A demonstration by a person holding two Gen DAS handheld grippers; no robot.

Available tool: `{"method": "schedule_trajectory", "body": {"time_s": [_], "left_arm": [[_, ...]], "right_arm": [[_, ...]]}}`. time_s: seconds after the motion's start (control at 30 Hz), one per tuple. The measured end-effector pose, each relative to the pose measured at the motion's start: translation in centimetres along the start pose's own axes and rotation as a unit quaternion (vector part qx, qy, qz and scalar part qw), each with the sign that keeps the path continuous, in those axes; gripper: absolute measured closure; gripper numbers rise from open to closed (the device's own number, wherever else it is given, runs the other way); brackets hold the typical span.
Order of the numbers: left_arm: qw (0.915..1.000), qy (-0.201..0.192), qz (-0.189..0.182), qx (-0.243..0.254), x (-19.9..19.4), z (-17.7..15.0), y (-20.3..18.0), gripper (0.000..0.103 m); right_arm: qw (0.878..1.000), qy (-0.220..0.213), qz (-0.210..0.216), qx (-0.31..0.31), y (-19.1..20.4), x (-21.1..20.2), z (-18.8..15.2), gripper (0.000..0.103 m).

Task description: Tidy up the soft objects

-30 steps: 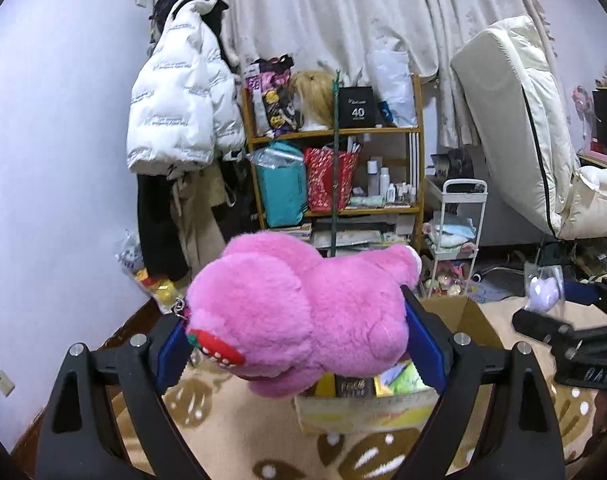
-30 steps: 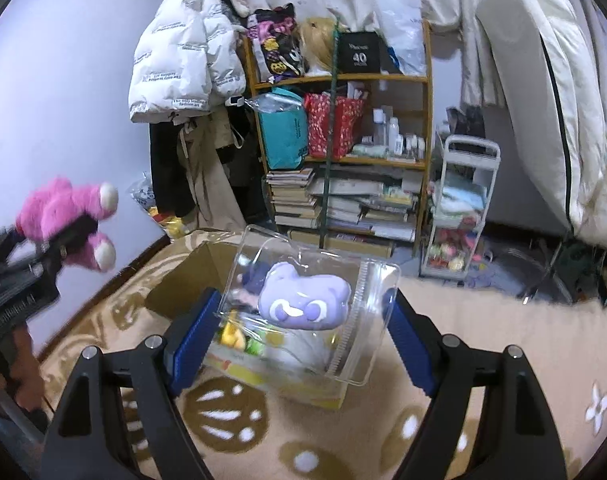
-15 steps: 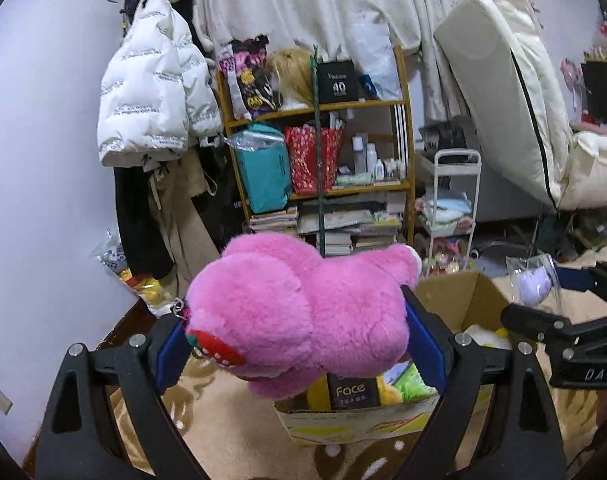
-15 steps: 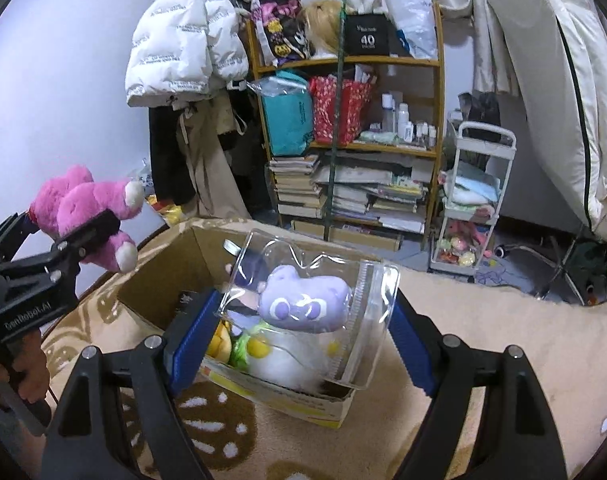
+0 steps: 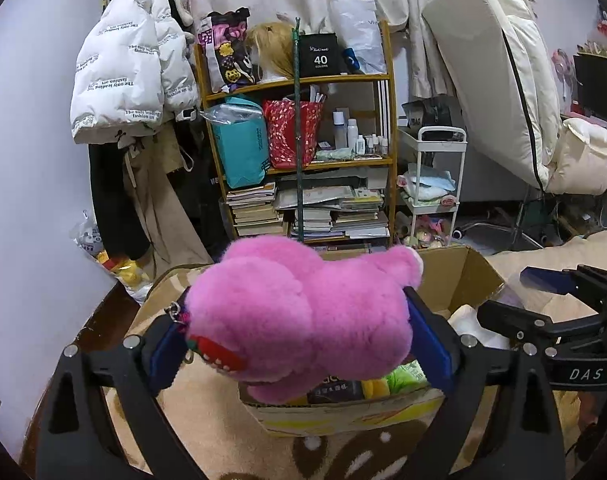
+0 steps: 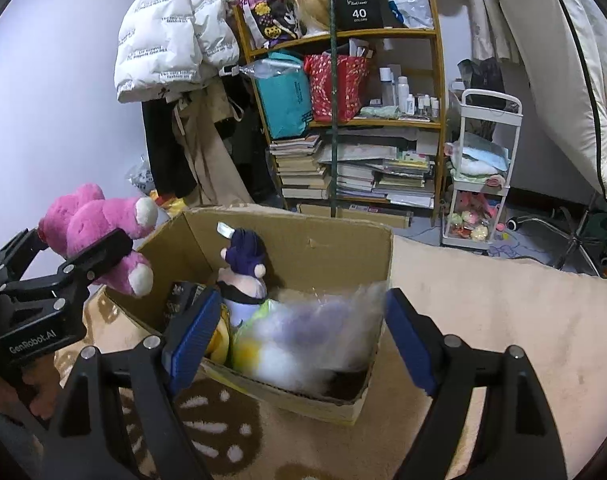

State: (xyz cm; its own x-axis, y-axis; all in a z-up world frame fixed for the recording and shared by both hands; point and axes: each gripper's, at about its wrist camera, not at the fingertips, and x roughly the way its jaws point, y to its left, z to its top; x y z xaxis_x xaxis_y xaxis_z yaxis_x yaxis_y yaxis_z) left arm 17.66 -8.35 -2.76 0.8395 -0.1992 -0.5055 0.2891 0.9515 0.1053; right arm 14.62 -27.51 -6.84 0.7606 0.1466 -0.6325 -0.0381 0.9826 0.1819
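A cluttered room: a beige patterned rug [image 6: 483,320] carries an open cardboard box [image 6: 303,240], with a wooden shelf [image 6: 383,120] of books behind it and a white puffer jacket [image 6: 171,32] hanging to the shelf's left. Above the box's near corner, the left gripper [image 5: 299,336], jaws opening, has the pink plush [image 5: 303,312] between its pads. Over the box, the right gripper [image 6: 299,332] opens wide; a blurred clear-bagged purple plush [image 6: 315,332] lies between its jaws, in the box.

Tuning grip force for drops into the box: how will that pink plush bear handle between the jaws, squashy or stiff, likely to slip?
Probably squashy: the pink plush bear bulges past both pads of the left gripper, whose jaws are opening. Likely light for its bulk, since it sits without sagging much. The long fur looks grippy, so slipping seems unlikely; released, it should flop into the cardboard box rather than roll.
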Motion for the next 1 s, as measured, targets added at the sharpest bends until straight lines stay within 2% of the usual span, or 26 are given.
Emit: {"method": "schedule_trajectory", "body": {"time_s": [0.07, 0.33, 0.5, 0.7, 0.87, 1.0], "left_arm": [[1.0, 0.004, -0.004, -0.007, -0.1, -0.1, 0.2, 0.007], [0.9996, 0.01, -0.008, -0.027, -0.2, 0.1, 0.7, 0.004], [0.9999, -0.003, 0.005, -0.016, -0.8, 0.1, 0.7, 0.002], [0.9995, 0.006, 0.002, -0.031, -0.9, 0.0, 1.2, 0.001], [0.9995, -0.015, 0.0, -0.03, -2.1, 0.1, 1.5, 0.001], [0.9992, -0.023, 0.013, -0.03, -3.3, 0.1, 1.7, 0.001]], "right_arm": [[1.0, -0.001, -0.001, 0.002, -0.1, -0.2, -0.1, 0.004], [1.0, -0.013, -0.003, 0.011, -0.2, -1.5, 0.1, 0.0], [1.0, -0.022, -0.011, 0.013, -0.1, -2.2, 0.1, 0.0], [1.0, -0.023, -0.013, 0.016, -0.2, -2.7, 0.0, 0.0], [0.999, -0.027, -0.014, 0.022, -0.1, -3.2, 0.0, 0.0], [0.999, -0.033, -0.017, 0.025, -0.1, -3.9, -0.2, 0.0]]}}
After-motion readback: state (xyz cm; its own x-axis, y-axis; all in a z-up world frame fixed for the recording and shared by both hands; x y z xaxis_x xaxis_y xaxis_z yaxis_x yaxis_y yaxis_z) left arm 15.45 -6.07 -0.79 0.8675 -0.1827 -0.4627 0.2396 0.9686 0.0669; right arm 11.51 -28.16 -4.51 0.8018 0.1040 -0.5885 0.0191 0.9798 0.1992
